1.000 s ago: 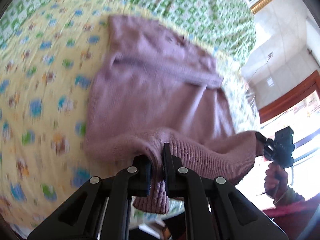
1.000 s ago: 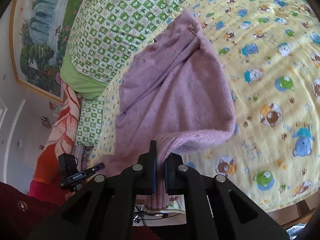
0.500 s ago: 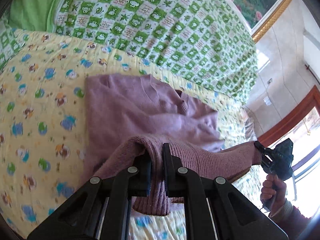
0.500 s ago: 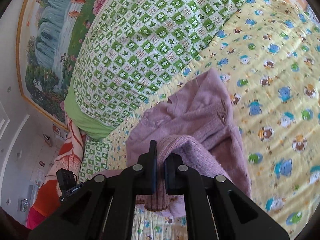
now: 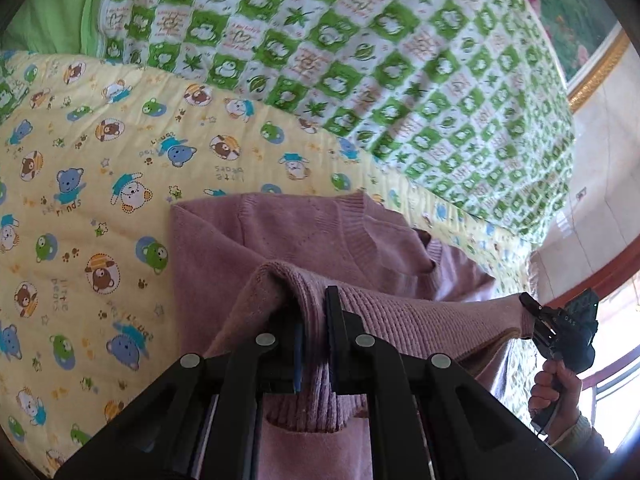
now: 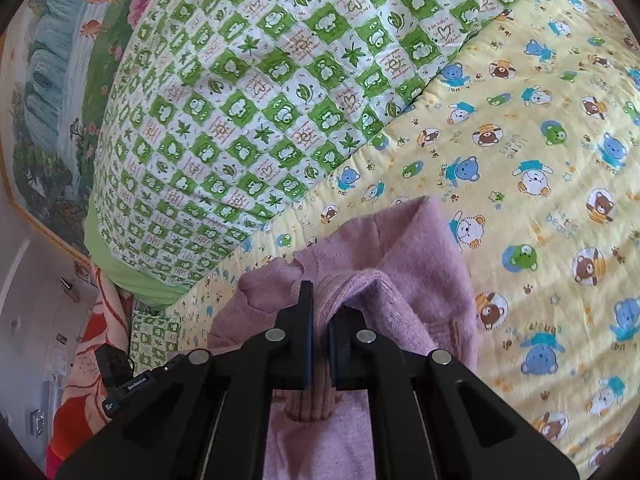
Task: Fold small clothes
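**Folding a Lilac Sweater, Hem Toward Collar**

Spreading across both views, the bed [image 5: 100, 168] wears a yellow quilt printed with cartoon bears, with a green-and-white checked quilt [image 5: 360, 60] bunched along its far side and a framed landscape painting [image 6: 48, 112] on the wall beyond. On the yellow quilt lies the lilac knitted sweater [image 5: 248, 240], chest and V-neck flat on the bedding, collar toward the checked quilt. Its ribbed hem [image 5: 420, 316] is lifted off the bed and held taut between the two claws above the garment's body, so the lower half doubles over the upper.

Left claw [image 5: 316, 344]: jaws pinched nearly together on the ribbed hem, a fold of knit bulging above the pads and a tail of ribbing hanging below. Right claw [image 6: 318, 344]: likewise clamped tight on the hem at the other corner; in the left wrist view it appears at the far right, gripped in the person's hand [image 5: 556, 384].

Judged from its drape, the sweater is light, soft and stretchy, with no stiffness to hold a shape; it sags between the grips and will slump wherever it is let go. The fuzzy knit looks unlikely to slip from the pads, though it could drag on the quilt and rumple the layer beneath. The ribbed hem corners, thicker and firmer than the body, seem the soundest places to take hold, kept level so the fold lands square near the collar.
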